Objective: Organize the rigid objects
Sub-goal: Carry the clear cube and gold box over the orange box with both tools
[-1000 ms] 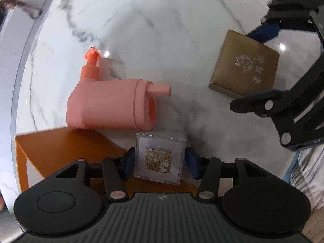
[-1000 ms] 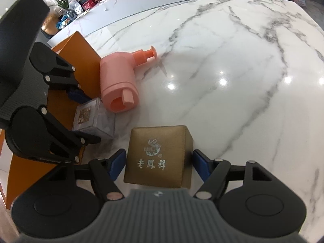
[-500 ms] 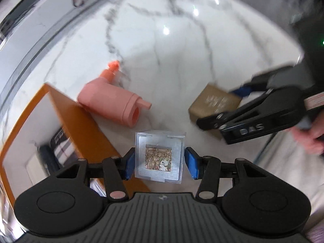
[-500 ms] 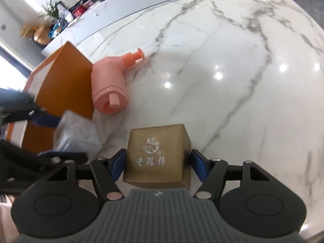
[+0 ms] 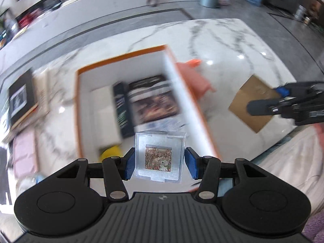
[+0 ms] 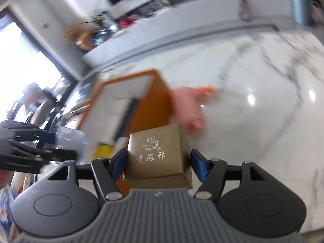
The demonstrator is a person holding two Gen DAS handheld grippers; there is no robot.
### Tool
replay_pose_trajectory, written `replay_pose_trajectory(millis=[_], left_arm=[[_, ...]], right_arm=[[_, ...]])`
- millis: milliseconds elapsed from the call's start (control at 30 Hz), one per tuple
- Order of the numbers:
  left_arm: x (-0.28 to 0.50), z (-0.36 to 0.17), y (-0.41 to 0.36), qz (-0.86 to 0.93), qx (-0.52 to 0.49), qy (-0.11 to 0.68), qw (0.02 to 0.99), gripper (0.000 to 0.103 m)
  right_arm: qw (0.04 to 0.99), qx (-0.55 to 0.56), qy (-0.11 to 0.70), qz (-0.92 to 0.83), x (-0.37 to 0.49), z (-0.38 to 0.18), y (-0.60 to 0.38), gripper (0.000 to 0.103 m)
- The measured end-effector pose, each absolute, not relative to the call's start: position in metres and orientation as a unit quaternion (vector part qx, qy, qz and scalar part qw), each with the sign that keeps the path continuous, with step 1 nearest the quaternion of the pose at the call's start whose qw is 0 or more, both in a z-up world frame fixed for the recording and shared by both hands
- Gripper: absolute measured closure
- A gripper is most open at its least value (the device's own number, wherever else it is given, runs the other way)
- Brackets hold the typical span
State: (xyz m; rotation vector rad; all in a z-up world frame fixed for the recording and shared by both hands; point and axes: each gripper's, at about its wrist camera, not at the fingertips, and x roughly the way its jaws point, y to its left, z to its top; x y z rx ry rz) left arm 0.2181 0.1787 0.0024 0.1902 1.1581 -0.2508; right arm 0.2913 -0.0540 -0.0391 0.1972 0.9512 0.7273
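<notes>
My left gripper [image 5: 160, 162] is shut on a clear plastic cube [image 5: 160, 156] with a small picture inside, held in the air above the near end of an open orange box [image 5: 78, 101] with white inner walls. My right gripper [image 6: 159, 162] is shut on a gold-brown box [image 6: 158, 151] with silver characters, lifted clear of the marble table. In the left wrist view the gold-brown box [image 5: 245, 95] hangs to the right of the orange box. A pink pump dispenser [image 5: 194, 79] lies on the table against the orange box's right wall [image 6: 154, 105].
Inside the orange box lie dark books [image 5: 151, 101] and a yellow object [image 5: 111, 154]. A black framed picture [image 5: 20, 99] and a pink item [image 5: 24, 154] sit left of it. Pale cloth [image 5: 293, 162] lies past the table's near right edge. A person [image 6: 34, 97] stands at the far left.
Both grippers rose with their loads. The left one swung from beside the pink dispenser to above the orange box and rolled. The gold-brown box came up off the table.
</notes>
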Motion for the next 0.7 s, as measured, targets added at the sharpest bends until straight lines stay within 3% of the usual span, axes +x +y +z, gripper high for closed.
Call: replay_pose_trajectory(millis=[233, 500, 700], left_arm=[[0.214, -0.018, 0.226, -0.105, 0.081, 0.55, 0.824, 0.045], [0.215, -0.045, 0.242, -0.152, 0.136, 0.554, 0.807, 0.045], [0.22, -0.053, 0.257, -0.179, 0.142, 0.552, 0.802, 0.045]], right_arm=[[0.792, -0.032, 0.428, 0.435, 0.273, -0.016, 0.048, 0.035], [0.712, -0.218, 0.465, 0.479, 0.285, -0.069, 0.139, 0.035], [0.648, -0.298, 0.487, 0.504, 0.298, -0.106, 0.18, 0.035]])
